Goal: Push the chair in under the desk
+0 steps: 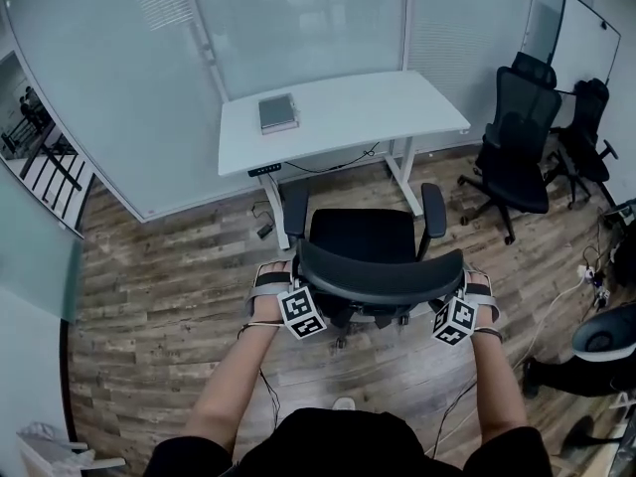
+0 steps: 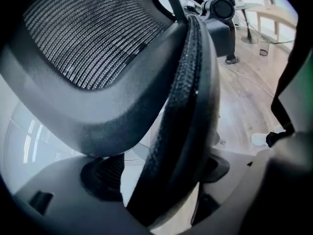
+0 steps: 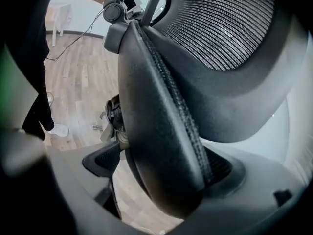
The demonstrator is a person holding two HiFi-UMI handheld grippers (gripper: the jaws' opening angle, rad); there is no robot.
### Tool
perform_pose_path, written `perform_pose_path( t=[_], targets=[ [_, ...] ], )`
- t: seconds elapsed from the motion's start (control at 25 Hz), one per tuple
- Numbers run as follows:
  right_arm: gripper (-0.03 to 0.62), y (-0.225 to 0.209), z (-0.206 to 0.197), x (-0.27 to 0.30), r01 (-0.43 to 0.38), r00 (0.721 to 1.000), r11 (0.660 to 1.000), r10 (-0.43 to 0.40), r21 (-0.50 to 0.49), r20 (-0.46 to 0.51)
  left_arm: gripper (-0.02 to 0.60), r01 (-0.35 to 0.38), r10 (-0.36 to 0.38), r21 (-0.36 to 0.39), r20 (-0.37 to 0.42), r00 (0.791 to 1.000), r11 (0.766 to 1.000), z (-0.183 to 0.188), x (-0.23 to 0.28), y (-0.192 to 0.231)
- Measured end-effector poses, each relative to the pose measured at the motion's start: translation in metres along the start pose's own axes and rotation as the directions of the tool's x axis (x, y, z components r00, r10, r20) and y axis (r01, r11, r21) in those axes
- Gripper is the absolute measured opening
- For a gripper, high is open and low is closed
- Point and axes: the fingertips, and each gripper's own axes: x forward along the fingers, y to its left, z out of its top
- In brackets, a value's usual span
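Note:
A black mesh office chair stands on the wood floor just in front of the white desk, its seat facing the desk. My left gripper is shut on the left edge of the chair's backrest, and my right gripper is shut on the right edge. In the left gripper view the padded backrest rim runs down between the two jaws of the left gripper. The right gripper view has the same rim pinched in the right gripper. The chair's base is mostly hidden under the seat.
A grey book lies on the desk. Two more black chairs stand at the right by a whiteboard. Frosted glass walls close in behind the desk. Cables trail across the floor at the right.

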Motion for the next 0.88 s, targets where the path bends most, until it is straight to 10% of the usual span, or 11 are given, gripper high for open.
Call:
perform_pose_path(
  t=[0.88],
  targets=[
    [0.518,-0.103,0.011,0.117,-0.041,0.997,0.998,0.044,-0.043,0.060,0.445,0.009,-0.014,-0.101,-0.044,0.999,0.995,0.021,0.099,0.086]
  ],
)
